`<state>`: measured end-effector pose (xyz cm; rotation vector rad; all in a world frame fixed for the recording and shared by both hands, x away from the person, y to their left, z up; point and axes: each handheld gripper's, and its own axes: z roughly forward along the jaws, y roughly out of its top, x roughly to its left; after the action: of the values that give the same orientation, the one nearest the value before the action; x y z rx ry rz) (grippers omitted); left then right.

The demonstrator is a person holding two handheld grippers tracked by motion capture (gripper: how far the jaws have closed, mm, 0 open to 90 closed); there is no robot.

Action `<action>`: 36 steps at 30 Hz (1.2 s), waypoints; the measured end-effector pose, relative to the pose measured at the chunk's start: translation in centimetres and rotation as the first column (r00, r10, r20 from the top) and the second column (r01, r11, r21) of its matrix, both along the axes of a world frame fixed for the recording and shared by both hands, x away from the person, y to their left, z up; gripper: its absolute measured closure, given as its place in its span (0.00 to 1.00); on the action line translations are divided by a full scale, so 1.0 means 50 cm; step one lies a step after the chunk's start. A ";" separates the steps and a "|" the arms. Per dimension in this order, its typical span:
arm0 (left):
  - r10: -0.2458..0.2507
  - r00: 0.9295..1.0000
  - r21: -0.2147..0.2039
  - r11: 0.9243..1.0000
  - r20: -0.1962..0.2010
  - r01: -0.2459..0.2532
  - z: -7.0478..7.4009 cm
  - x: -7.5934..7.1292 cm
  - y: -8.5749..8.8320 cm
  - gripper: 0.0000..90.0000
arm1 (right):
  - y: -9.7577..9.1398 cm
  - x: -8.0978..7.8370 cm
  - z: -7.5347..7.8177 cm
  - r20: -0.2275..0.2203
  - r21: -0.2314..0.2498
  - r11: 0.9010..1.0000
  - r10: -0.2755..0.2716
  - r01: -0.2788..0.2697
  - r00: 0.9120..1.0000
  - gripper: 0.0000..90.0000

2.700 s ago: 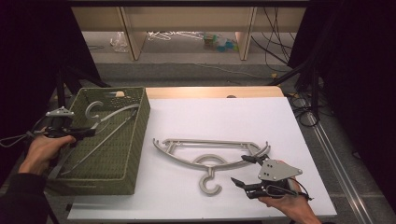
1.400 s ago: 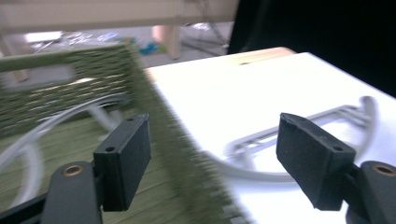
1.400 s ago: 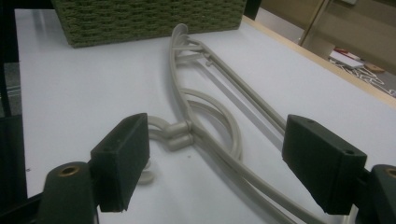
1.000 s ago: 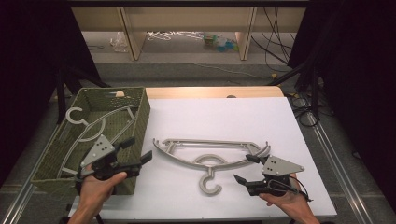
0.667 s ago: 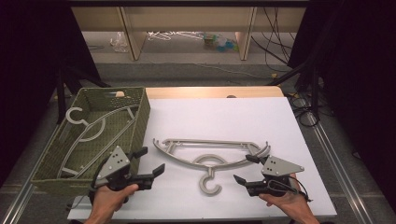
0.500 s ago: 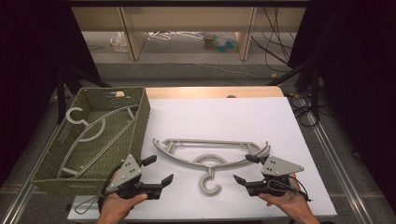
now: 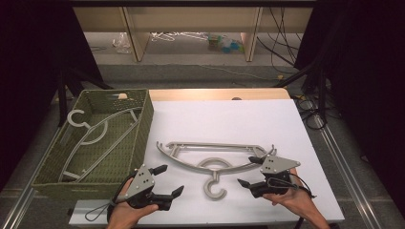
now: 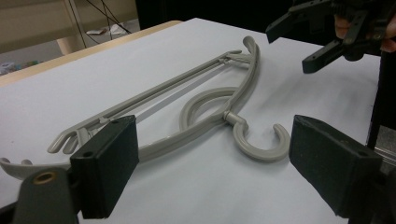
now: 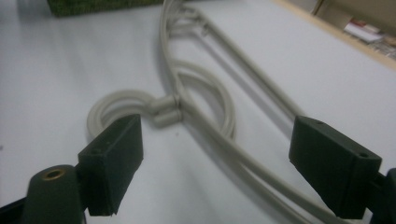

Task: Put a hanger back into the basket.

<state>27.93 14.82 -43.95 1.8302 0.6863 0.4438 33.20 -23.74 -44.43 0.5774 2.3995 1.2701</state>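
A grey plastic hanger [image 7: 215,160] lies flat on the white table [image 7: 229,117], its hook toward the front edge. My left gripper [image 7: 169,180] hovers open at the front left of it, and the hook [image 8: 259,144] lies between and beyond its jaws [image 8: 219,172]. My right gripper [image 7: 247,171] is open at the hanger's right end, and its jaws have just been opening. The hanger's arm [image 9: 219,135] runs on the table under its jaws [image 9: 222,168], and the pads touch nothing. A second grey hanger [image 7: 90,138] lies in the green basket [image 7: 145,119].
The woven green basket stands at the table's left, next to my left hand. The other gripper [image 8: 327,28] shows at the upper right of the left gripper view. Cables and shelves lie beyond the table's far edge.
My left hand has moved from the basket's front rightward and down to the table's front edge, toward the hanger's hook. The right hand has stayed in place. Both hangers lie still.
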 end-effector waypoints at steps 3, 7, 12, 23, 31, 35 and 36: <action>-0.002 1.000 0.002 1.000 -0.005 0.002 -0.002 0.001 -0.001 0.18 | 0.003 0.012 -0.010 -0.034 -0.081 0.996 0.019 -0.022 0.999 0.19; -0.013 1.000 0.003 1.000 -0.006 0.013 -0.005 0.001 -0.003 0.18 | 0.015 0.033 -0.016 -0.018 -0.150 0.988 0.033 -0.035 0.999 0.21; -0.007 1.000 0.016 1.000 -0.014 0.008 -0.007 0.000 -0.002 0.18 | 0.035 0.071 -0.028 -0.034 -0.211 0.976 0.057 -0.062 0.998 0.28; -0.023 1.000 0.026 0.999 -0.018 0.024 -0.010 0.003 -0.004 0.18 | 0.076 0.139 -0.067 -0.156 -0.325 0.927 0.143 -0.188 0.977 0.53; -0.050 0.998 0.046 0.998 -0.034 0.051 -0.015 0.002 -0.010 0.18 | 0.074 0.146 -0.062 -0.191 -0.327 0.907 0.212 -0.265 0.958 0.74; -0.050 0.998 0.049 0.997 -0.032 0.051 -0.015 0.003 -0.010 0.19 | 0.065 0.151 -0.057 -0.181 -0.350 0.876 0.285 -0.332 0.941 0.81; -0.048 0.998 0.056 0.997 -0.031 0.050 -0.015 0.004 -0.009 0.19 | 0.064 0.151 -0.056 -0.172 -0.363 0.865 0.302 -0.345 0.938 0.81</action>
<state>28.12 14.38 -44.72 1.9068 0.6530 0.4085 40.75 -20.52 -47.23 0.1280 2.8269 0.8460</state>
